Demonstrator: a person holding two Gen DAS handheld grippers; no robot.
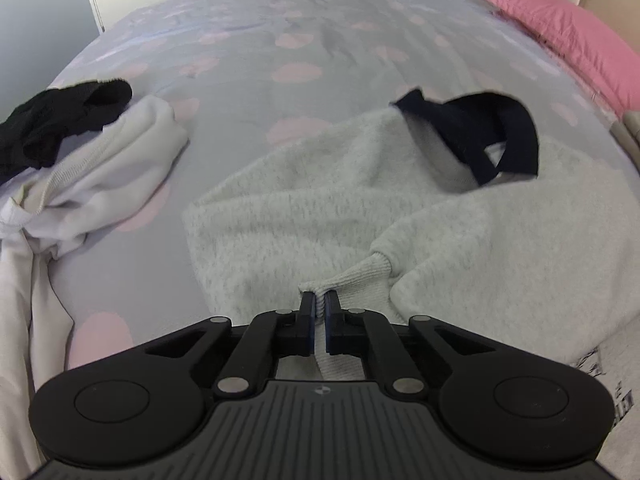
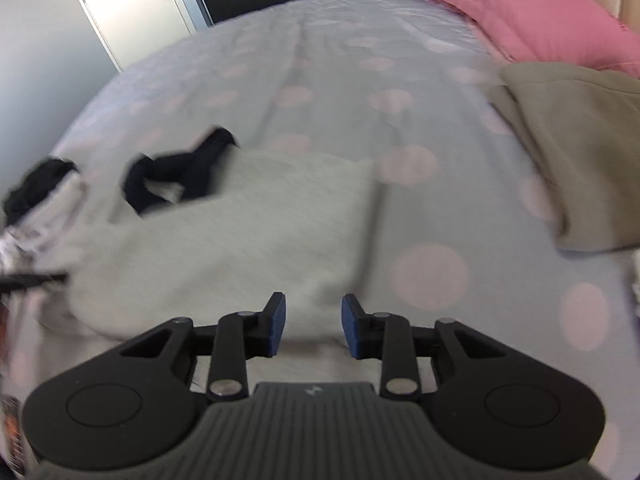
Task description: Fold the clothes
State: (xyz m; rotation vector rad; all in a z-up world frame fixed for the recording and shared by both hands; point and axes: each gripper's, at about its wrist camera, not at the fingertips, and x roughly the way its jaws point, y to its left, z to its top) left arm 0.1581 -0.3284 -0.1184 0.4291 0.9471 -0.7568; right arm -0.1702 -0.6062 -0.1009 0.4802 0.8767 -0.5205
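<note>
A light grey fleece sweater with a black collar lies rumpled on the bed. My left gripper is shut on the ribbed cuff of one sleeve, which bunches between the pads. In the right wrist view the same sweater spreads ahead, blurred, with its black collar at the left. My right gripper hovers over the sweater's near edge, jaws open, and nothing is pinched between the blue pads.
The bed has a grey sheet with pink dots. A white garment and a black one lie at the left. A pink pillow and a folded khaki garment sit at the right. A door stands beyond.
</note>
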